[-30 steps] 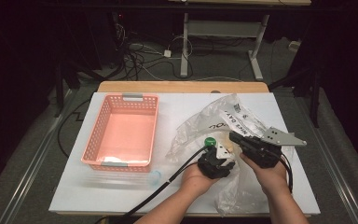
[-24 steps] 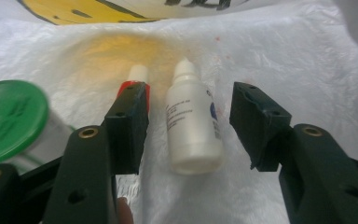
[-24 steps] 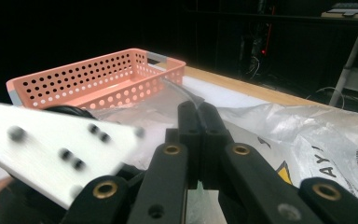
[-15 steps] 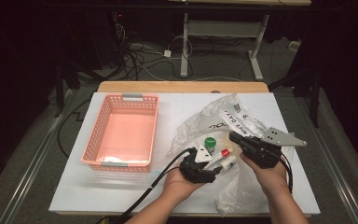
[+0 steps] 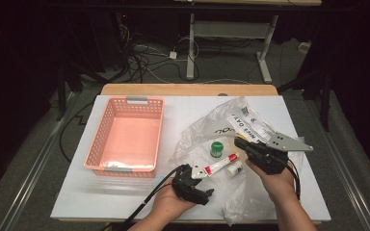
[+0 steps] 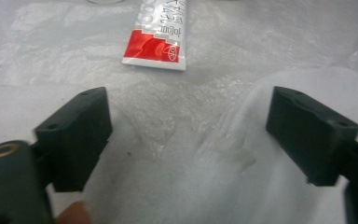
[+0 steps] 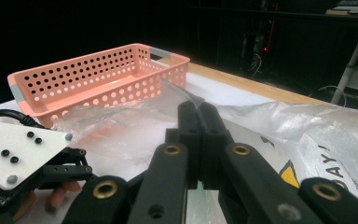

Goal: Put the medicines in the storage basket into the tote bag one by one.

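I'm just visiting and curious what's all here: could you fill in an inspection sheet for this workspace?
Surface: white table, wooden strip along the far edge.
Job's things: clear plastic bag; red-and-white tube, green-capped jar and small white item lying on it.
Clutter: pink basket.
Grippers: left gripper jaws have just been opening, nothing between them; right gripper shut on the bag's film.
Cables: black cable from left gripper.
Surroundings: dark floor, wires, desk legs.
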